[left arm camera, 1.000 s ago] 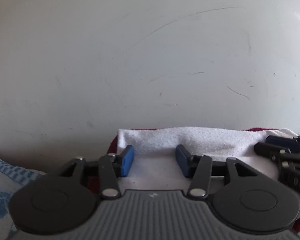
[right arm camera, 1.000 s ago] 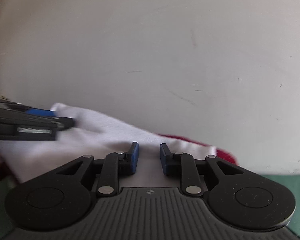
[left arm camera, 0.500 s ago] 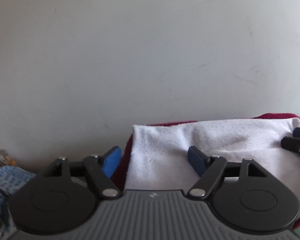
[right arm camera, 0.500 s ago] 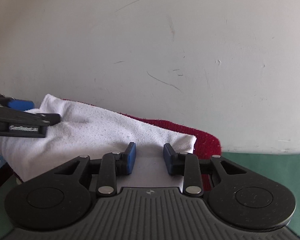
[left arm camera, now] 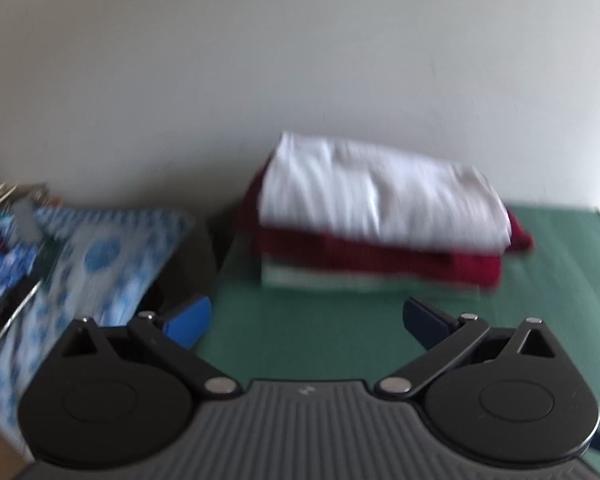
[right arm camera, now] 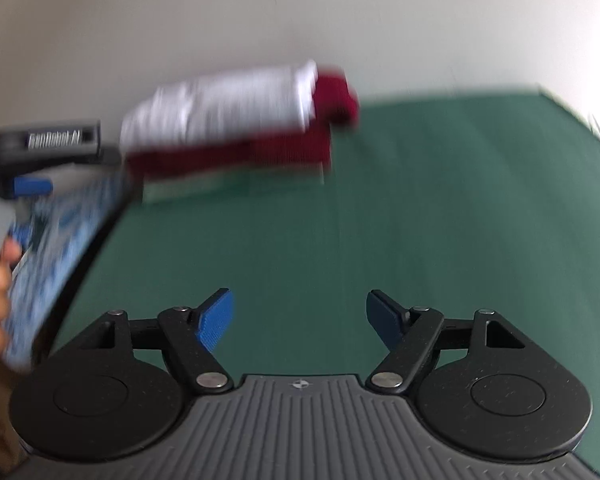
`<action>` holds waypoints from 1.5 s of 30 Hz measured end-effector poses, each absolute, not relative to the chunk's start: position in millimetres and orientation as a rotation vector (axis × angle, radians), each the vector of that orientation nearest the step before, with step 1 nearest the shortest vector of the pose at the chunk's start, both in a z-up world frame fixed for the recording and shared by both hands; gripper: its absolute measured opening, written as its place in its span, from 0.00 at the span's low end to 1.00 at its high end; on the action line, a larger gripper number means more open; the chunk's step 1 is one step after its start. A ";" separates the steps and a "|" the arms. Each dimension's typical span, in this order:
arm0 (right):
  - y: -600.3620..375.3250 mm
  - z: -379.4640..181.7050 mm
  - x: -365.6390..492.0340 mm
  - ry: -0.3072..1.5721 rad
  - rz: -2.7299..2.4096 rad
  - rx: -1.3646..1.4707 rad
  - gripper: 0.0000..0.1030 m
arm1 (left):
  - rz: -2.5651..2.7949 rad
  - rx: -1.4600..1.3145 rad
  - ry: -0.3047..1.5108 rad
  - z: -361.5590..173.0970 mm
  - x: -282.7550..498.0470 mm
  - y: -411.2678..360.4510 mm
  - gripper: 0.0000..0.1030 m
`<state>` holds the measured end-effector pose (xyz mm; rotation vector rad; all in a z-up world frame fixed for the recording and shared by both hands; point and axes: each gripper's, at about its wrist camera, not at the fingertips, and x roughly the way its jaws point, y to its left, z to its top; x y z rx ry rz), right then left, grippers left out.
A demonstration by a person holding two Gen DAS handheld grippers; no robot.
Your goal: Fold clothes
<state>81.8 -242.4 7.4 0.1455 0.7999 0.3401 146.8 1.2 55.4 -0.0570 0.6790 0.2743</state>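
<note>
1. Folded clothes sit in a stack (left arm camera: 380,224) on the green table (left arm camera: 560,272), against the pale wall: a white garment (left arm camera: 380,192) on top, a dark red one (left arm camera: 380,256) beneath, and a pale green-striped layer at the bottom.
2. Left gripper (left arm camera: 306,320) hovers short of the stack, fingers spread wide and holding nothing.
3. Right gripper (right arm camera: 298,318) hangs over bare table, well apart from the stack, fingers likewise wide apart and empty.
4. Beside the stack lies blue-patterned fabric (left arm camera: 100,256) over something dark; whether it needs folding is unclear.
5. Such cloth looks soft, light and limp, so it would likely sag and slide. Pinching an edge or corner, both layers together, seems the surest hold.
</note>
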 end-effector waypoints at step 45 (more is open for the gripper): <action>-181.8 67.0 -46.5 0.728 0.070 0.090 0.87 | 0.186 -0.110 0.825 81.3 -54.9 -9.6 0.99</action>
